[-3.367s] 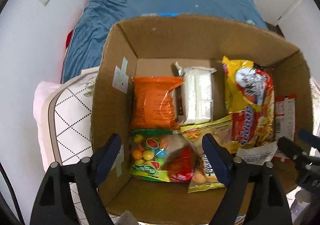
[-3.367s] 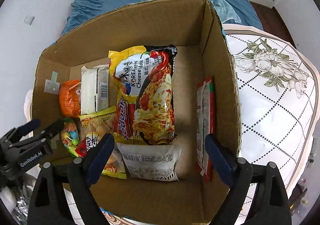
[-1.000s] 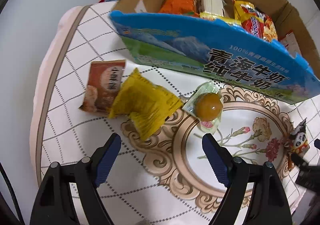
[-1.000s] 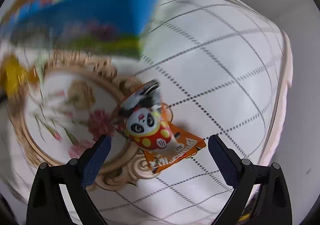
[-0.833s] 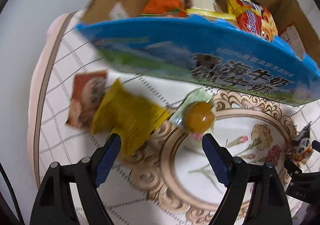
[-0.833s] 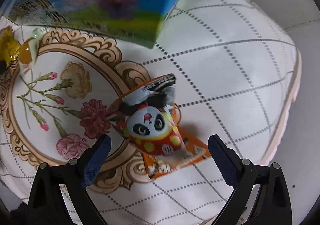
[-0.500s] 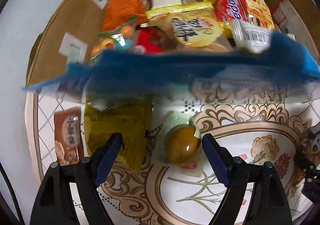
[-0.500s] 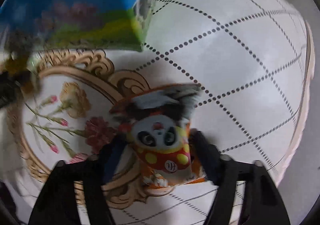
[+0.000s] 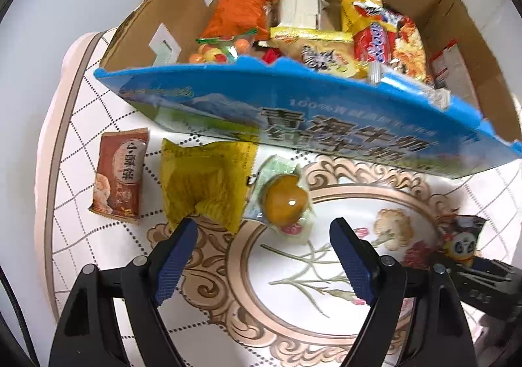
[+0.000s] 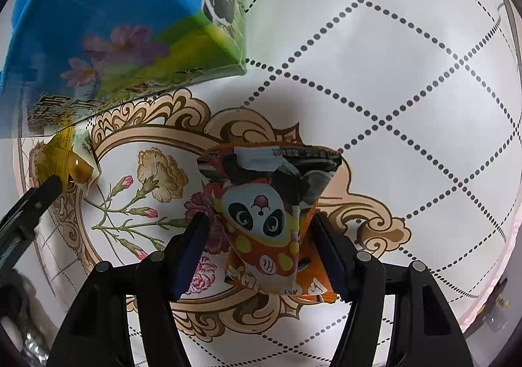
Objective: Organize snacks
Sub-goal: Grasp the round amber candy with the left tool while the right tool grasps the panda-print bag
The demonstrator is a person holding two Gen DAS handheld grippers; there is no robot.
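Four loose snacks are lying on the patterned cloth [image 9: 98, 112] beside the cardboard box [image 9: 326, 125], and your right gripper [image 10: 257, 233] is closing in around one of them, the panda packet [image 10: 264, 223]. Its jaws have just been narrowing and then easing out again, and the packet is sitting between them, pinched at its sides as far as the right wrist view shows. The bag is puffy and slick, so it could be squeezing out or hanging crooked if you are lifting with only the crimped edge caught. Its long axis is running away from the camera, the torn-looking dark top pointing toward the box. Your left gripper [image 9: 264, 256] is hanging wide and empty just short of the jelly cup [image 9: 287, 200].
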